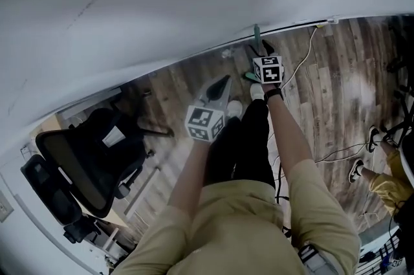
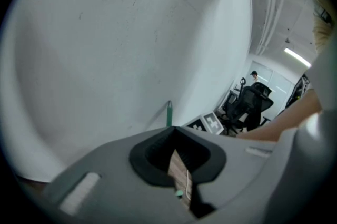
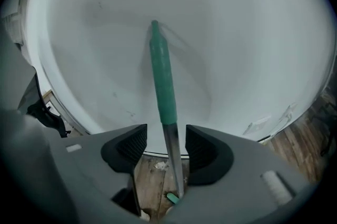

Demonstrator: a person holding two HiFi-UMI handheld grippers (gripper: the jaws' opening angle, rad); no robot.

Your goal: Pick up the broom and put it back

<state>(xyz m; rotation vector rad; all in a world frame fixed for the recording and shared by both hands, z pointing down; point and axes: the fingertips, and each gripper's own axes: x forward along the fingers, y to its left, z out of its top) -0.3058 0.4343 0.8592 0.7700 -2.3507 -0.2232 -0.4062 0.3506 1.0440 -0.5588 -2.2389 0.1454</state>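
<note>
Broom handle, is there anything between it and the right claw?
Nothing visible does. The broom handle stands between the open jaws of the right claw, clear of both pads, and leans against the white wall.

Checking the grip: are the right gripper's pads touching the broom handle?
Apart. The right gripper view shows the broom handle between the pads of the right gripper, with gaps on both sides.

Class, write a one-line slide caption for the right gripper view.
Open right gripper straddling the broom, whose green-gripped handle leans against the white wall; pads clear of it.
</note>
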